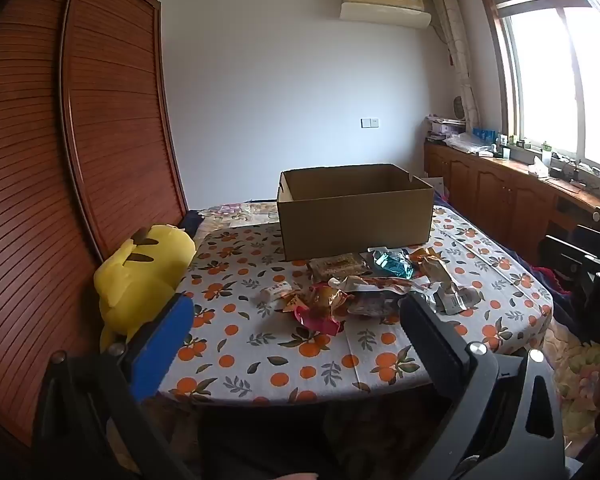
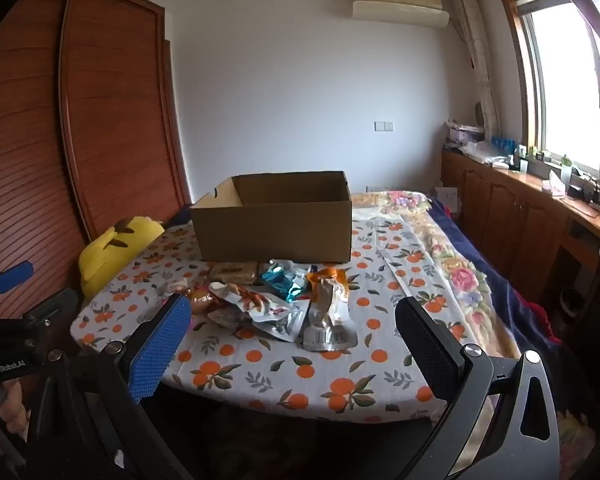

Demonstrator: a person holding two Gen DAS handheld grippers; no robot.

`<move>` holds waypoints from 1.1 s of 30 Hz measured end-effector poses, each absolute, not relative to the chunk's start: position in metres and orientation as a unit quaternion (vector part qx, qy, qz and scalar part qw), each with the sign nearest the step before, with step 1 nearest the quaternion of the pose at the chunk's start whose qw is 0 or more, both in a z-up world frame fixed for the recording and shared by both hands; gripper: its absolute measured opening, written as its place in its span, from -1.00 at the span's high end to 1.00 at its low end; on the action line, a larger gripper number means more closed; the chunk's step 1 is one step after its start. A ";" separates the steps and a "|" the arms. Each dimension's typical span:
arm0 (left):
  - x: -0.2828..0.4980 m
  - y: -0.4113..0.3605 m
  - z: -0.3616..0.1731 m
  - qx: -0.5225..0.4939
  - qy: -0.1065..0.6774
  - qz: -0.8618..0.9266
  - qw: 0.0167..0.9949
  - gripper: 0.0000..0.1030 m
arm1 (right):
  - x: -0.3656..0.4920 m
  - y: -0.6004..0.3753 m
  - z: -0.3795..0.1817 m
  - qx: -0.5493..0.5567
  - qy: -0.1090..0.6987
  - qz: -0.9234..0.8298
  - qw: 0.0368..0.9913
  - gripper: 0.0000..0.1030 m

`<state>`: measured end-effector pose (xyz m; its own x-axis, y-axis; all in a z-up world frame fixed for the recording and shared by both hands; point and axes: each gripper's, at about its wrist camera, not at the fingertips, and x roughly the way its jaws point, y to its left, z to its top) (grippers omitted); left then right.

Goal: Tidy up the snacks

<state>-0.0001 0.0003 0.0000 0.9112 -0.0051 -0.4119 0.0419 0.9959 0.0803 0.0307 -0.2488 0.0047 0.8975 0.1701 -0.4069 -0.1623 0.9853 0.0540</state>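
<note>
A heap of snack packets point(image 1: 374, 288) lies on the orange-print tabletop point(image 1: 260, 344), just in front of an open cardboard box point(image 1: 356, 216). The left gripper point(image 1: 296, 332) and right gripper point(image 2: 296, 332) hover short of it, fingers point(image 2: 160, 344) spread wide, holding nothing.

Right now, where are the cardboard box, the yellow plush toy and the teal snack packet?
cardboard box point(image 1: 356, 224): left wrist view, on its front wall.
yellow plush toy point(image 1: 140, 276): left wrist view, on the middle of its yellow body.
teal snack packet point(image 2: 281, 280): right wrist view, on its crinkled wrapper.
</note>
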 end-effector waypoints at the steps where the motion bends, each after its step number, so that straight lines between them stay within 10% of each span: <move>1: 0.000 0.000 0.000 0.044 0.211 -0.012 0.976 -1.00 | 0.030 -0.249 0.005 0.010 0.210 0.085 0.974 -1.00; 33: -0.004 0.002 0.009 0.042 0.205 -0.013 0.978 -1.00 | 0.031 -0.249 0.004 0.013 0.217 0.083 0.973 -1.00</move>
